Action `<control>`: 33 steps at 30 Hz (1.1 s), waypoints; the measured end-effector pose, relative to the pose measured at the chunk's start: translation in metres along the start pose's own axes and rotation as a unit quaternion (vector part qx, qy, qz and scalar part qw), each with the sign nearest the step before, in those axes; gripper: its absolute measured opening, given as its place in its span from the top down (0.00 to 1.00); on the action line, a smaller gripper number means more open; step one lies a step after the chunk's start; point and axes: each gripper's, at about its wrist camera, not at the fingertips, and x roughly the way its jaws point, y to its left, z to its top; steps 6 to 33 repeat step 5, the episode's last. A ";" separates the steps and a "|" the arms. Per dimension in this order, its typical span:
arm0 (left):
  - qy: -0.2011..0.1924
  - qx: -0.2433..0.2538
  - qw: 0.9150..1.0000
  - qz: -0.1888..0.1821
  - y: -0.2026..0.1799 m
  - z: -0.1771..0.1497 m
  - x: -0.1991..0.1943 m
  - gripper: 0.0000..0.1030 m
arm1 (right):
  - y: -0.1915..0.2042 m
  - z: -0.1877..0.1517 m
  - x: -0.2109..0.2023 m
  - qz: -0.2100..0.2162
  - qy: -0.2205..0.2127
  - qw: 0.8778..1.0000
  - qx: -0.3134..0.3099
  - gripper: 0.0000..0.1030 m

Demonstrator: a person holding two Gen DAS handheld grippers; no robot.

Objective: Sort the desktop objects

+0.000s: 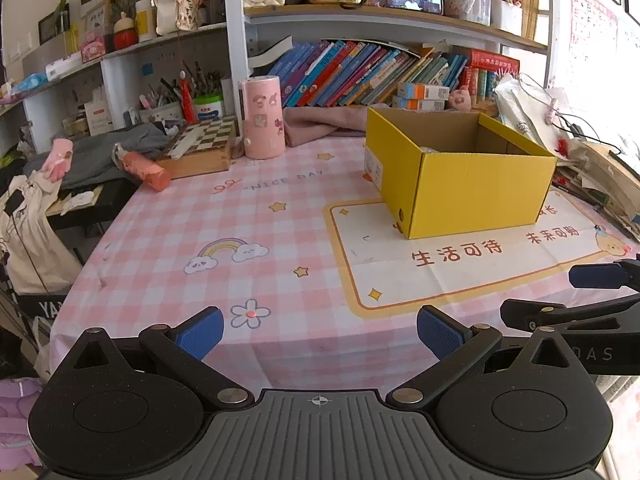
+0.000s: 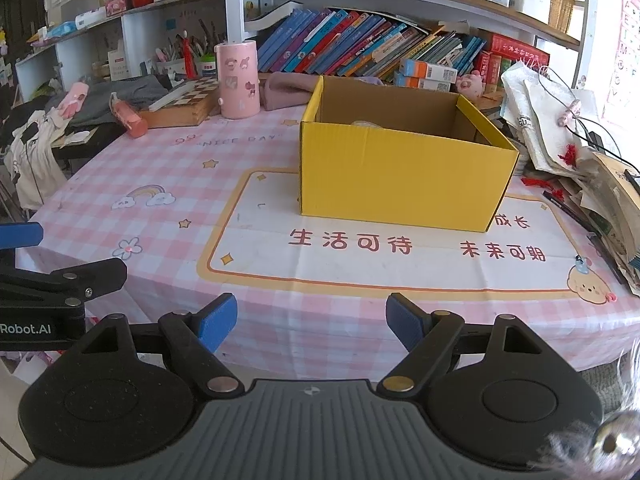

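A pink-checked bench (image 2: 168, 168) carries an open yellow box (image 2: 400, 176) at its middle, on a cream mat (image 2: 360, 264). A pink canister (image 2: 237, 80) stands behind. The left gripper (image 1: 320, 334) and right gripper (image 2: 311, 320) hover at the near edge, jaws wide apart, empty.

We count: one yellow box (image 2: 400, 176) on table (image 2: 172, 168); one pink cylinder (image 2: 238, 80); one chessboard (image 2: 188, 102); one pink bottle (image 2: 128, 116) lying flat; two grippers: left (image 1: 320, 334), right (image 2: 312, 320), both empty.
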 end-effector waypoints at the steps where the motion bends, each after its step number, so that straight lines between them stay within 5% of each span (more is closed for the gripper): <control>1: 0.000 0.000 1.000 0.002 0.000 0.000 0.001 0.00 | 0.000 0.000 0.001 0.000 0.000 1.000 0.000 0.22; 33: 0.003 -0.006 1.000 0.001 0.001 0.002 0.004 0.00 | -0.002 0.002 0.005 0.000 0.005 1.000 0.001 0.22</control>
